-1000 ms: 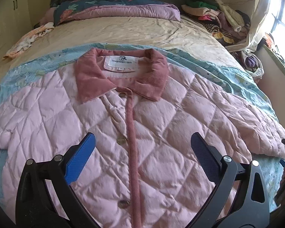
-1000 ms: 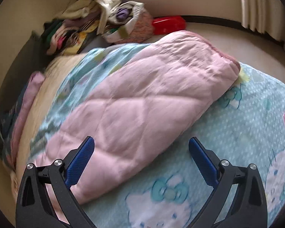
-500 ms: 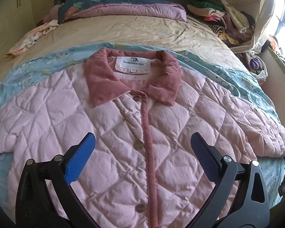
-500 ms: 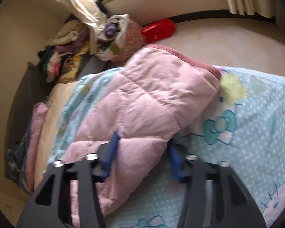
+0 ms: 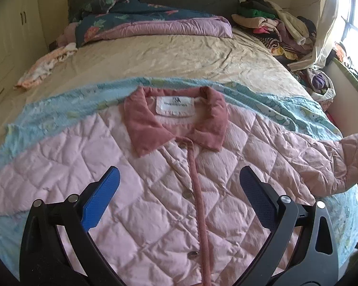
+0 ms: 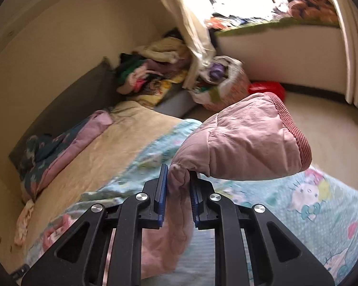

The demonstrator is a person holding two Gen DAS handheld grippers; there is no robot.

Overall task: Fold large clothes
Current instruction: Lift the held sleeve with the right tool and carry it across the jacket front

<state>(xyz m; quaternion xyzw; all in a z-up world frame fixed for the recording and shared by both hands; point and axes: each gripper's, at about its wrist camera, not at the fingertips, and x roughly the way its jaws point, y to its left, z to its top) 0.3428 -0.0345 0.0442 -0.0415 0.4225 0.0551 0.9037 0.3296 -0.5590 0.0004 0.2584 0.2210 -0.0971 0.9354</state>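
While one quilted pink jacket is lying flat on the bed, we are pinching its one ribbed-cuffed sleeve in our right gripper; our left gripper is hanging spread, empty, above two round buttons.

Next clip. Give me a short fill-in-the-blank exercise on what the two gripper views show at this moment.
1. The right gripper is shut on the jacket's ____.
2. The left gripper hovers ____ over the pink quilted jacket.
3. The jacket's collar is a darker ____ corduroy.
4. The jacket lies on a ____ cartoon blanket.

Missing words: sleeve; open; pink; blue
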